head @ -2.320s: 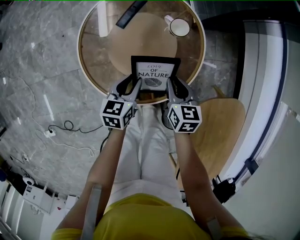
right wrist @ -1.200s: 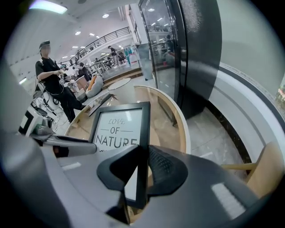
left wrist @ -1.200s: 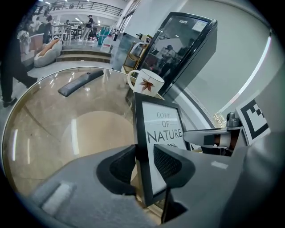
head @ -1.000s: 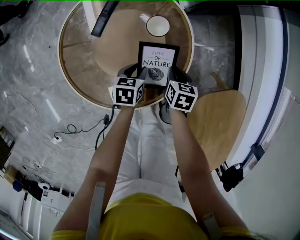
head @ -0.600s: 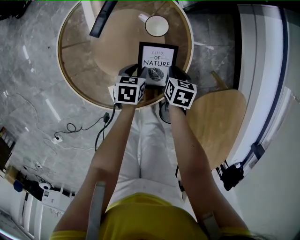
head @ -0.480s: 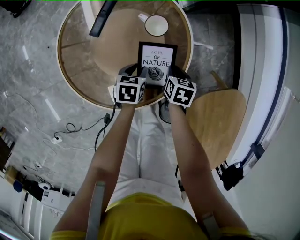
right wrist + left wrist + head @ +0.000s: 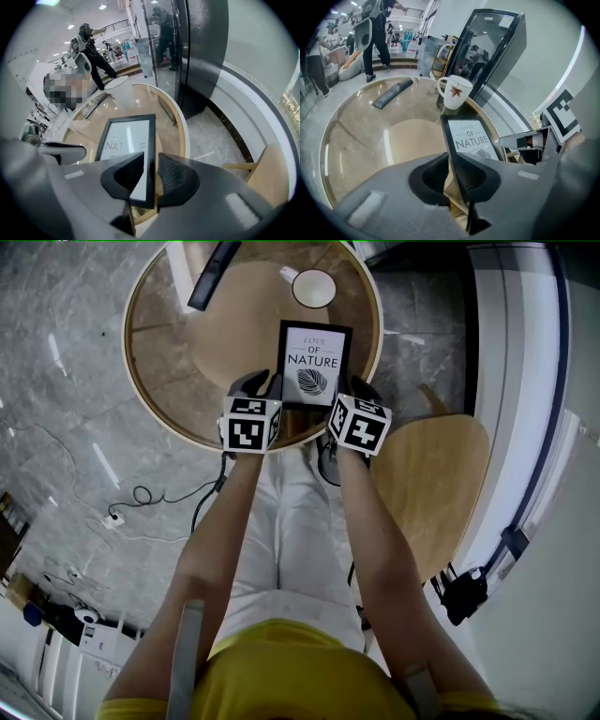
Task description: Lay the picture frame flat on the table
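L gripper (image 7: 452, 176) just closing, seemingly pinching picture frame (image 7: 315, 363) at table's (image 7: 178, 352) near edge; R gripper (image 7: 151, 177) just opening, loose round frame's right side.

In the head view, the frame's (image 7: 316, 364) near edge was hidden, and the remote (image 7: 214, 262) at the table's (image 7: 155, 381) far left was cut off by the top edge. The left gripper's (image 7: 452, 161) jaws had just been closing with the frame's edge between them; whether both pads pressed it could not be told.
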The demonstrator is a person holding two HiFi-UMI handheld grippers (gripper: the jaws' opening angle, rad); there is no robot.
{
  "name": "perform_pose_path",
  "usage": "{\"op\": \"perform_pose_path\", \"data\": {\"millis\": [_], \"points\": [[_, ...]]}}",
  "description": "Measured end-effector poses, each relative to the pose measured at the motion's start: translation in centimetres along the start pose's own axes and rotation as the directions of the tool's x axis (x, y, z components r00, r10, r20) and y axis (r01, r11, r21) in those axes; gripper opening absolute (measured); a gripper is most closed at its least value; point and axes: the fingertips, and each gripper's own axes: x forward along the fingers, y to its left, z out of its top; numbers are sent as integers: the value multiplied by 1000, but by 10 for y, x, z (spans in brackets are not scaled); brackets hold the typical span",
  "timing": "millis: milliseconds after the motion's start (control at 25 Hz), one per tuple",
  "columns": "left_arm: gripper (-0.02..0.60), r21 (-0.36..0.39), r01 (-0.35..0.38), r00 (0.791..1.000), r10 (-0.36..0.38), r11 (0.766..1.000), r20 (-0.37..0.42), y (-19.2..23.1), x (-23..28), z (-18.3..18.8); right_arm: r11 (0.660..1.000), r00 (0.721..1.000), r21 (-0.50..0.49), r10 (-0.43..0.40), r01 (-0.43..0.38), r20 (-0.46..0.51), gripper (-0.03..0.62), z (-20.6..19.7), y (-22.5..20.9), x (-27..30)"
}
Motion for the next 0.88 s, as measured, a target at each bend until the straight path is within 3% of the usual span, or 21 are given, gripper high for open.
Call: {"op": "perform_pose_path", "data": {"millis": [40, 120, 600, 880], "points": [[20, 20, -8, 1000, 8, 1000, 19, -1, -10, 3, 1000, 1000, -2, 2, -2, 8, 71, 1, 2, -8], [0, 54, -9, 999, 6, 999, 54, -7, -30, 7, 1000, 1000, -18, 3, -2, 29, 0, 2, 6, -25], [0, 128, -17, 980, -9, 992, 199, -44, -153, 38, 995, 982, -96, -13, 32, 190, 0, 21, 23, -154], [0, 169, -29, 957, -22, 985, 291, -76, -233, 58, 989, 951, -139, -4, 49, 310, 0, 39, 27, -249]]}}
